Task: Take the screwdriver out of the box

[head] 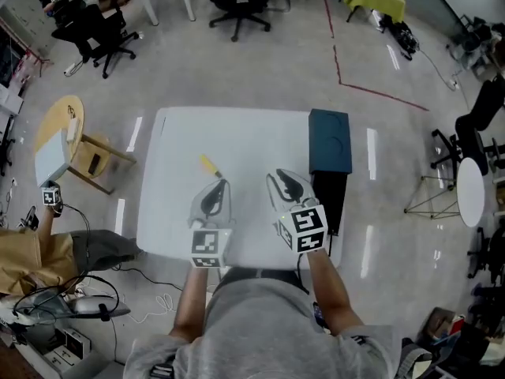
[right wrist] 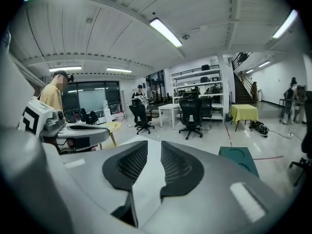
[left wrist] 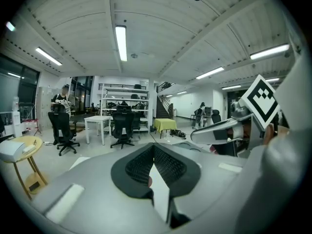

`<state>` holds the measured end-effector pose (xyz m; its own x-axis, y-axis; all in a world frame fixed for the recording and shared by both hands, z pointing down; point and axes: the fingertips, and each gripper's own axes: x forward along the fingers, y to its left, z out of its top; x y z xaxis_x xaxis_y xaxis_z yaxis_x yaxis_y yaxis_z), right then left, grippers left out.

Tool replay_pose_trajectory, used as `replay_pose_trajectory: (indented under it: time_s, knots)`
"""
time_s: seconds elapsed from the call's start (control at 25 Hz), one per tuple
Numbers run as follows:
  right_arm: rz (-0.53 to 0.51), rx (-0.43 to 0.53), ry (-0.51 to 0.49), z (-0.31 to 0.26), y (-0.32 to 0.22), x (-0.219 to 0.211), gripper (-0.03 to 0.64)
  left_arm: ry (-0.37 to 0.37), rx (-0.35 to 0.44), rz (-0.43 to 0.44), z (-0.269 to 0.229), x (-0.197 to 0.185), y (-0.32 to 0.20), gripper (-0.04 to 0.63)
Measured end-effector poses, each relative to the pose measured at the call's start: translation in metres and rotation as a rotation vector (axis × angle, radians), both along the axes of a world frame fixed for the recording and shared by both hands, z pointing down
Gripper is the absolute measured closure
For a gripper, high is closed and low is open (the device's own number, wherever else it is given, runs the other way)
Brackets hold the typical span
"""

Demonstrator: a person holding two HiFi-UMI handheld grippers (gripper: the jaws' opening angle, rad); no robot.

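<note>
The screwdriver (head: 209,164), or at least the small yellow sliver we're taking for it (too tiny in the head view to make out handle from shaft), isn't in the box at all. It's lying flat on the white table (head: 170,212), well apart from the box. So by our read the take-out part looks done, and whatever comes next turns on where that yellow thing sits.

It lies just ahead of the left gripper (head: 221,186), a bit up and to the left of its tips. Its long axis runs diagonally, far end up-left and near end down-right, roughly pointing back at that gripper. The left gripper is clearly the nearer of the 2. The right gripper (head: 280,180) sits further over, between the screwdriver and the box.

In its own view, the left gripper (left wrist: 152,147) has its tips pinched together with nothing caught in them. The right gripper (right wrist: 154,147) has a narrow gap between its pads and only bare table showing through, so it's empty too.

The dark teal box (head: 330,139) sits at the table's right edge, with a black piece (head: 327,196) just below it. We can't tell if that's the box's other half or something separate. The right gripper view catches a corner of the box (right wrist: 239,160) with round recesses.

Neither gripper view shows the screwdriver, since both cameras look out over the table into the room.
</note>
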<state>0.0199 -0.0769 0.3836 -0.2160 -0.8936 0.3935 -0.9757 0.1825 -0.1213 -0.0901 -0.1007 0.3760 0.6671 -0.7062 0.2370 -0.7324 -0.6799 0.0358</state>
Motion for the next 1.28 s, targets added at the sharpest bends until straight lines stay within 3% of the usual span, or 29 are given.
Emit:
replay_pose_trajectory:
  time_s: [0.68, 1.28]
  knots:
    - [0.221, 0.065, 0.016, -0.014, 0.076, 0.045, 0.609, 0.007, -0.01, 0.213, -0.011, 0.056, 0.054, 0.584]
    - [0.248, 0.076, 0.002, -0.008, 0.094, 0.043, 0.614, -0.007, -0.028, 0.267, 0.0, 0.06, 0.069, 0.583]
